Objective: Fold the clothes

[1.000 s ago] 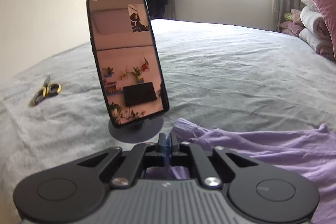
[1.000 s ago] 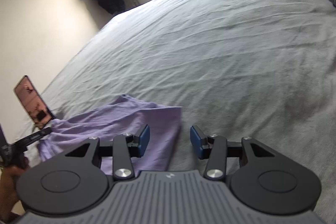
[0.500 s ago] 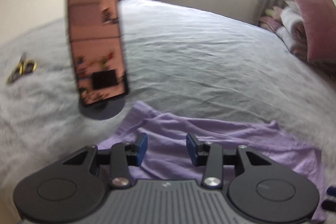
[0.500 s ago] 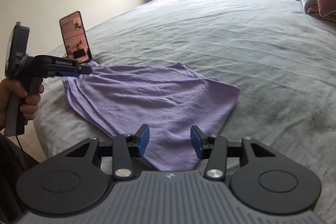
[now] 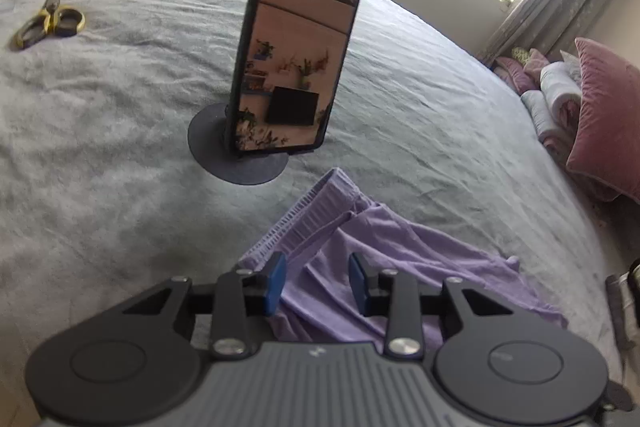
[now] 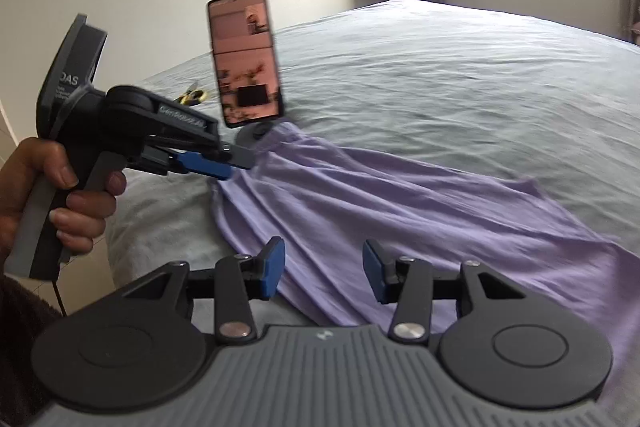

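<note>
Purple garment [image 5: 384, 259] lies under both wide-open, empty hand-held grippers [image 5: 316, 283] [image 6: 324, 269].

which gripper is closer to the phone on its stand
Left. The left gripper hangs open just in front of the phone, over the purple garment. The right gripper is open farther back, near the bed's edge.
</note>
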`<control>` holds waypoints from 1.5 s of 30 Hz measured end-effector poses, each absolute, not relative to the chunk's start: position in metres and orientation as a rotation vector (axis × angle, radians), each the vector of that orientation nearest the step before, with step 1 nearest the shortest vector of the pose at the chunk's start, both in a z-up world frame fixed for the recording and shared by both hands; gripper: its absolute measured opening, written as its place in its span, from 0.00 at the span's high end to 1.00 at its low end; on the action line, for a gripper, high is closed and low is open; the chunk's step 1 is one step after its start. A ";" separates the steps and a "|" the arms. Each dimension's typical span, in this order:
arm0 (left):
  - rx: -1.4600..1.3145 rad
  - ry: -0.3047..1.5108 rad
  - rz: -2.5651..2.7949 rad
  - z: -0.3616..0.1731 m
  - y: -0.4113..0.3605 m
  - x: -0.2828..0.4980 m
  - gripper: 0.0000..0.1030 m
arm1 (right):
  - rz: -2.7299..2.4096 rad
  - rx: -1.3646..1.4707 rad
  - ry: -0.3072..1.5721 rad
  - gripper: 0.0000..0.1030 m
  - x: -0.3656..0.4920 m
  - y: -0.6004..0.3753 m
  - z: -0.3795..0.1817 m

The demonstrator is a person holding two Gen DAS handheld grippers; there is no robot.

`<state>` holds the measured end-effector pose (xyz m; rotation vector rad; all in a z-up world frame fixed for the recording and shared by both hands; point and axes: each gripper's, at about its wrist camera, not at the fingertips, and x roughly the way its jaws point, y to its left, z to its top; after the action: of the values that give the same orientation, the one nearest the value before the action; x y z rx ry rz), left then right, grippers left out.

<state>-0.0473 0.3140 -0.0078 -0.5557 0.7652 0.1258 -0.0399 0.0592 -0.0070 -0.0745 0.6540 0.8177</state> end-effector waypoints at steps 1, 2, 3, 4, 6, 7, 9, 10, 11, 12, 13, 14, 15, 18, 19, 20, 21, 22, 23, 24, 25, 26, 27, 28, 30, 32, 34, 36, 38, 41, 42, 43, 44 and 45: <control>-0.582 0.765 0.120 -0.009 0.319 -0.047 0.67 | 0.828 -0.081 0.654 0.54 -0.038 0.070 -0.009; -0.607 0.763 0.118 -0.010 0.323 -0.047 0.67 | 0.837 -0.088 0.655 0.54 -0.036 0.081 -0.010; -0.633 0.760 0.116 -0.011 0.327 -0.047 0.67 | 0.847 -0.095 0.655 0.54 -0.034 0.092 -0.012; -0.656 0.758 0.114 -0.012 0.330 -0.047 0.67 | 0.857 -0.102 0.656 0.54 -0.032 0.103 -0.013; -0.686 0.756 0.106 -0.012 0.334 -0.047 0.67 | 0.876 -0.119 0.656 0.54 -0.028 0.125 -0.016; -0.695 0.755 0.100 -0.012 0.336 -0.048 0.67 | 0.884 -0.134 0.656 0.54 -0.026 0.133 -0.017; -0.706 0.756 0.089 -0.013 0.338 -0.048 0.67 | 0.892 -0.164 0.651 0.54 -0.025 0.147 -0.020; -0.710 0.756 0.085 -0.013 0.339 -0.048 0.67 | 0.893 -0.175 0.649 0.54 -0.024 0.153 -0.021; -0.715 0.756 0.080 -0.013 0.340 -0.048 0.67 | 0.895 -0.184 0.648 0.54 -0.022 0.157 -0.022; -0.720 0.756 0.076 -0.013 0.341 -0.048 0.67 | 0.896 -0.187 0.648 0.54 -0.020 0.160 -0.023; -0.725 0.757 0.071 -0.013 0.343 -0.047 0.67 | 0.897 -0.190 0.648 0.54 -0.018 0.162 -0.024; -0.729 0.755 0.067 -0.013 0.344 -0.047 0.67 | 0.898 -0.193 0.648 0.57 -0.016 0.165 -0.025; -0.734 0.751 0.062 -0.013 0.346 -0.047 0.67 | 0.899 -0.191 0.650 0.60 -0.014 0.166 -0.025; -0.750 0.735 0.043 -0.010 0.351 -0.048 0.67 | 0.910 -0.142 0.669 0.80 -0.006 0.162 -0.026; -0.759 0.730 0.035 -0.009 0.352 -0.048 0.67 | 0.914 -0.103 0.683 0.86 -0.002 0.158 -0.026; -0.769 0.725 0.027 -0.009 0.353 -0.049 0.67 | 0.919 -0.064 0.698 0.89 0.002 0.153 -0.026; -0.778 0.722 0.020 -0.008 0.354 -0.049 0.67 | 0.923 -0.024 0.712 0.91 0.005 0.149 -0.026; -0.787 0.720 0.012 -0.008 0.354 -0.049 0.67 | 0.926 0.014 0.725 0.92 0.009 0.145 -0.027; -0.793 0.718 0.004 -0.008 0.354 -0.048 0.67 | 0.928 0.051 0.737 0.92 0.012 0.140 -0.029; -0.798 0.717 -0.005 -0.008 0.353 -0.048 0.67 | 0.928 0.087 0.749 0.92 0.014 0.136 -0.030; -0.803 0.717 -0.015 -0.008 0.352 -0.048 0.67 | 0.923 0.111 0.758 0.94 0.016 0.133 -0.031; -0.807 0.719 -0.026 -0.008 0.351 -0.047 0.67 | 0.917 0.134 0.766 0.96 0.018 0.130 -0.032; -0.809 0.724 -0.036 -0.009 0.349 -0.047 0.65 | 0.912 0.154 0.772 0.96 0.018 0.127 -0.033; -0.810 0.731 -0.044 -0.010 0.347 -0.046 0.64 | 0.907 0.160 0.772 0.96 0.017 0.126 -0.032; -0.803 0.750 -0.049 -0.012 0.343 -0.043 0.62 | 0.905 0.152 0.768 0.96 0.013 0.128 -0.031; -0.792 0.763 -0.046 -0.014 0.339 -0.040 0.61 | 0.903 0.136 0.763 0.91 0.010 0.130 -0.030; -0.784 0.771 -0.033 -0.016 0.337 -0.038 0.61 | 0.903 0.123 0.759 0.84 0.008 0.131 -0.030; -0.781 0.776 -0.019 -0.018 0.337 -0.036 0.61 | 0.914 0.125 0.754 0.84 0.007 0.132 -0.030; -0.789 0.777 -0.016 -0.020 0.339 -0.034 0.61 | 0.918 0.120 0.748 0.84 0.006 0.136 -0.030; -0.790 0.778 -0.011 -0.020 0.339 -0.033 0.61 | 0.924 0.100 0.737 0.84 0.006 0.145 -0.030; -0.789 0.777 -0.011 -0.020 0.339 -0.032 0.61 | 0.925 0.092 0.733 0.84 0.005 0.148 -0.030; -0.787 0.777 -0.010 -0.020 0.338 -0.032 0.61 | 0.922 0.084 0.725 0.84 0.005 0.151 -0.030; -0.785 0.777 -0.008 -0.020 0.338 -0.032 0.59 | 0.918 0.074 0.717 0.85 0.005 0.153 -0.031; -0.780 0.775 -0.004 -0.019 0.338 -0.033 0.59 | 0.914 0.062 0.709 0.88 0.004 0.155 -0.031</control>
<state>-0.0327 0.3383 -0.0192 -0.7798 0.7749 -0.0035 0.0043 0.1555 -0.0310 0.0616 0.7087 0.9137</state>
